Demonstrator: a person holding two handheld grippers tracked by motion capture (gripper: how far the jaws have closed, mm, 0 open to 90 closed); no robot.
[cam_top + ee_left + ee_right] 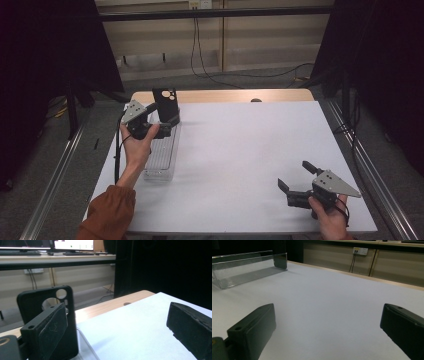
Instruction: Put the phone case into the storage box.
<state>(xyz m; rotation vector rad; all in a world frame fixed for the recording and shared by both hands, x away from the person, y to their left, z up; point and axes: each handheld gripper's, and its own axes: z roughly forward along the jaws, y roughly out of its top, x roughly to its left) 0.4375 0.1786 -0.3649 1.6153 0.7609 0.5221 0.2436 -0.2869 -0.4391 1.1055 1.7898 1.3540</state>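
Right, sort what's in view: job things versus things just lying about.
In the job:
black phone case, standing upright
clear tray
left gripper, open beside the case

Just about:
right gripper, open over bare table
wall cables

A white surface (240, 150) with a light wooden far edge (225, 95) stands on a grey floor (55, 150). Black curtains (45, 45) hang at both sides. Behind runs a beige panelled wall (260, 45), with a white power socket (199, 4) near its top and black cables (200, 55) trailing from it down to the floor. A dark horizontal bar (215, 13) crosses the wall. In the left gripper view, lit monitors (73, 244) sit on a long desk (57, 258). The light is dim and even.
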